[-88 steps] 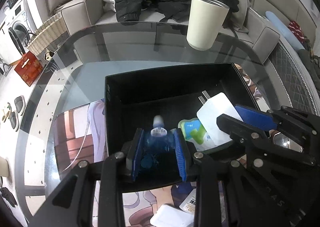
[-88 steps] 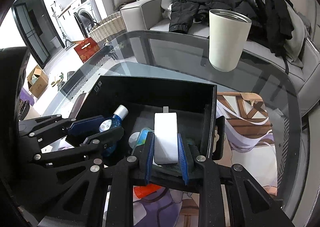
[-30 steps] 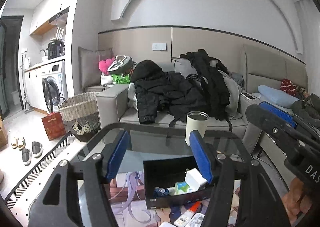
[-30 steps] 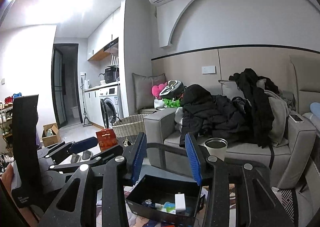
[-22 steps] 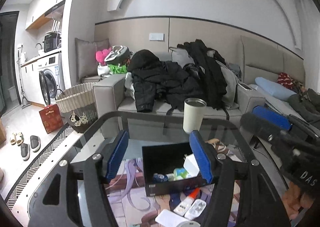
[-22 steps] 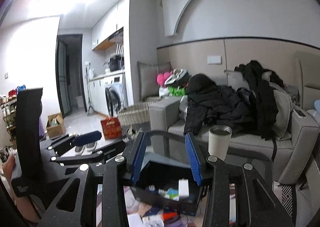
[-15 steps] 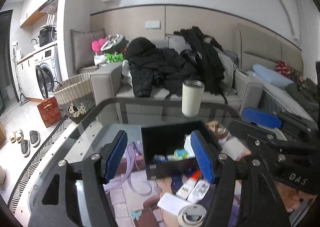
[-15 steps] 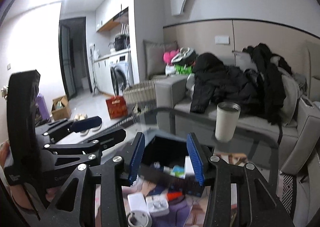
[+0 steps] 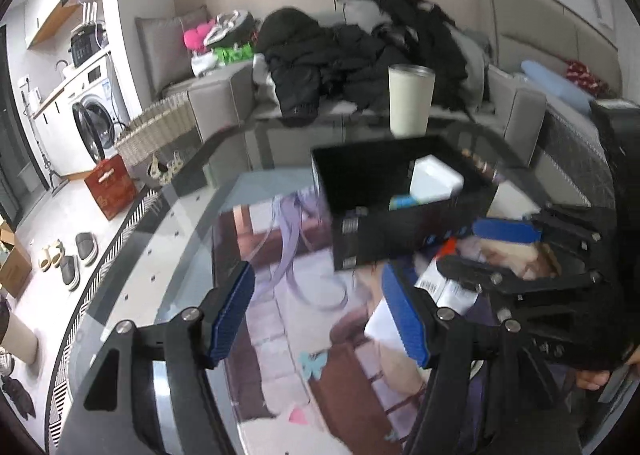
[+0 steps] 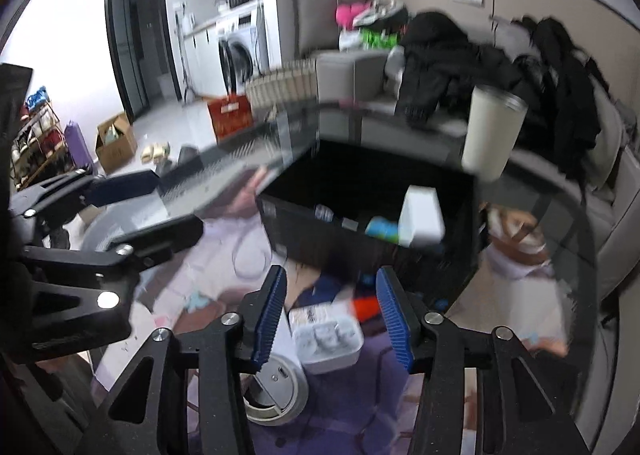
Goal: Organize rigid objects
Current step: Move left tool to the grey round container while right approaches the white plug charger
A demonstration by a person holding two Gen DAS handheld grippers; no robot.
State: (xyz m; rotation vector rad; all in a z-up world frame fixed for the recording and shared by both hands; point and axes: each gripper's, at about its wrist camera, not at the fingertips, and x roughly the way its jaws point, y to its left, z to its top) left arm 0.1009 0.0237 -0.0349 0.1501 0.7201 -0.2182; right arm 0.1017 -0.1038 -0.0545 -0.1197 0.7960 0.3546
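A black box [image 9: 360, 243] [image 10: 320, 231] stands on the glass table, holding a white charger [image 9: 434, 179] [image 10: 420, 215], a green packet [image 10: 382, 229] and a blue bottle [image 10: 324, 211]. In front of it lie a white plug block [image 10: 326, 335], a red-capped tube [image 10: 366, 305] and a round silver tin [image 10: 276, 387]. My right gripper [image 10: 332, 315] hangs above these loose items, its jaws opening with nothing gripped between them. My left gripper [image 9: 320, 315] is open and empty over the printed mat [image 9: 280, 295], left of the box.
A tall cream cup [image 9: 410, 99] [image 10: 492, 135] stands behind the box near the table's far edge. A grey sofa [image 9: 224, 95] piled with dark coats lies beyond. The glass table edge [image 9: 180, 235] curves round on the left, with floor and slippers below.
Both grippers have let go of the bottle and the charger, which now lie in the box, then risen, and have now sunk and tipped down toward the table. The right jaws stand wider.
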